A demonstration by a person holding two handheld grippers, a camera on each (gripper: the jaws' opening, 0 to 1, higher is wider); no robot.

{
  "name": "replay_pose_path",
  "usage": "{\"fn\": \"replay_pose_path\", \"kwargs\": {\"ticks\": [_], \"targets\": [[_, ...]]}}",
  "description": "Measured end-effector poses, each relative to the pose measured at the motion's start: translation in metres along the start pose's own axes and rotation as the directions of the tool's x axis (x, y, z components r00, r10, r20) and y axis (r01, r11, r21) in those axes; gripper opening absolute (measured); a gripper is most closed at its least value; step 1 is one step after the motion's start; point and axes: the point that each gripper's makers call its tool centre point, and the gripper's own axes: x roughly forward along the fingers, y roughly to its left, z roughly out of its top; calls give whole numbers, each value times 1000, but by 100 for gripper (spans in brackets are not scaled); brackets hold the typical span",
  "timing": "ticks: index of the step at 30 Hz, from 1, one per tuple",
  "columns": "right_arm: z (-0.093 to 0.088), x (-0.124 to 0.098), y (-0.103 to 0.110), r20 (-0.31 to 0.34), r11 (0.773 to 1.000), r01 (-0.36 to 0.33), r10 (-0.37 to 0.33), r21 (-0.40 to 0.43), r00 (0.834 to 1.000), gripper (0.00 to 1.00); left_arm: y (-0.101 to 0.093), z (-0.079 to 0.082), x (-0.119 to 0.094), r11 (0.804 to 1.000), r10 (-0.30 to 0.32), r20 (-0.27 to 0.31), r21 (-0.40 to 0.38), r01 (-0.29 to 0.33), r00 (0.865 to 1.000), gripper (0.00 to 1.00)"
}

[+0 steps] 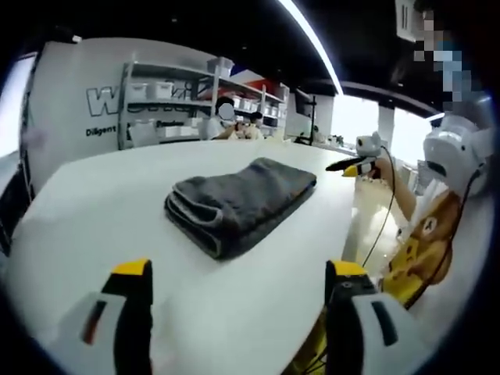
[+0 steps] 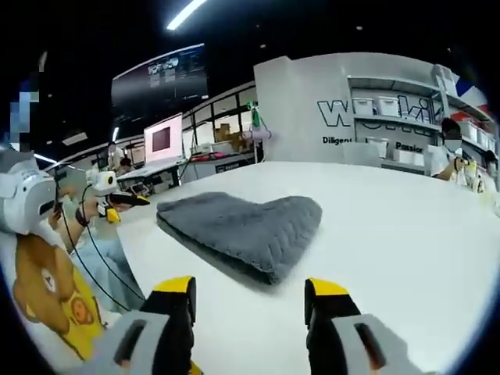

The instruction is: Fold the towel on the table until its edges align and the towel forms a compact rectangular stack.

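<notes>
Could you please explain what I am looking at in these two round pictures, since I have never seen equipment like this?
No robot is involved: a person holds a hand-held two-jaw gripper in each hand, and each gripper carries a fisheye camera looking along its jaws. One picture is from the left gripper, the other from the right gripper; the yellow-tipped prongs at the bottom are their jaws. Both stand open and hold nothing. On the white table lies a grey towel, folded into a thick stack. The other gripper appears at the table's edge in each view. Behind are shelves and seated people.

wall lettering (image 1: 101,101) partly hidden behind shelves (image 1: 168,98).
</notes>
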Motion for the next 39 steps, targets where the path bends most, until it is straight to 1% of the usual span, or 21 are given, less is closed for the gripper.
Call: {"fn": "replay_pose_path", "kwargs": {"ticks": [3,8,10,14,16,19,22,26,31,34,37,39], "targets": [[-1,-4,-3,8,1000,13,-13,-10,1000,65,0,0,-1,1000,0,6,-12,1,1000,96],[-4,-4,-7,-6,1000,18,-18,-16,1000,73,-1,0,-1,1000,-3,1,-5,3,1000,96],[-5,-5,-10,-14,999,27,-27,-22,1000,77,-2,2,0,1000,-8,4,-4,8,1000,96],[-9,-4,-18,-20,999,41,-42,-4,999,79,-5,5,2,1000,-19,2,4,19,1000,96],[-12,-3,-21,-27,999,38,-38,7,999,80,-5,6,4,1000,-21,-1,7,21,1000,96],[-15,-2,-23,-41,999,36,-36,10,999,86,-6,7,6,1000,-22,-1,6,22,1000,96],[-15,-3,-25,-48,1000,28,-27,11,998,92,-7,8,7,1000,-22,-1,7,22,1000,96],[-12,-3,-28,-44,1000,30,-30,0,999,96,-9,12,10,1000,-24,-1,9,24,1000,96],[-9,-1,-32,-42,999,32,-32,-11,999,99,-12,20,18,999,-37,2,10,37,999,96],[-9,0,-36,-42,999,32,-32,-2,999,99,-13,27,23,999,-48,12,3,48,999,94],[-6,0,-38,-31,1000,27,-26,8,999,99,-14,36,30,998,-55,12,9,55,998,90],[-5,0,-38,-30,1000,22,-22,1,999,99,-15,41,36,998,-69,4,11,69,998,90]]}}
